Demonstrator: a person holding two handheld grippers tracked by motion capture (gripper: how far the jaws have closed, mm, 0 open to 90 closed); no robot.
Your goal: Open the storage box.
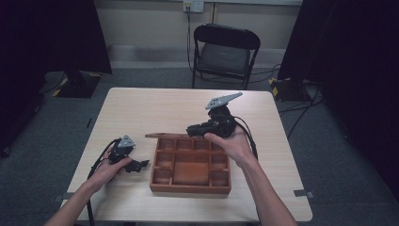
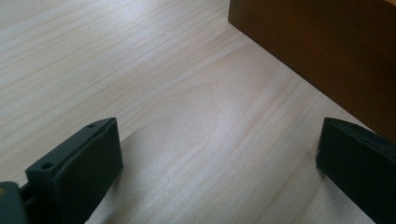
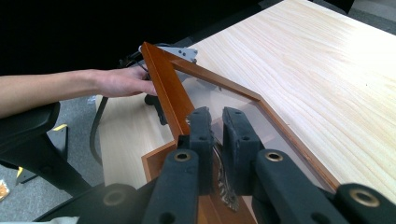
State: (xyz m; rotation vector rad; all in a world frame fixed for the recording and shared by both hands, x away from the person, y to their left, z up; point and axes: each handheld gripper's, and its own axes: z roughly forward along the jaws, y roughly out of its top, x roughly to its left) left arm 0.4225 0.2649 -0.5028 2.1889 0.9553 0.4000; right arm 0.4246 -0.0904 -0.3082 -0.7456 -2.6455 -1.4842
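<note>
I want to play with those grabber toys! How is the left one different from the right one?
The left gripper has its jaws spread wide with nothing between them; the right gripper has its jaws nearly together, pinching a small metal clasp on the wooden box's lid. The left sits low by the box's left side; the right is raised at its far edge. Both are black, hand-held, with a grey plate on top.

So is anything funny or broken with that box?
Nothing looks broken. The box has a glass lid tipped up at an angle, because the right gripper is pinching a little metal clasp on its edge. The left gripper waits open beside the box.
</note>
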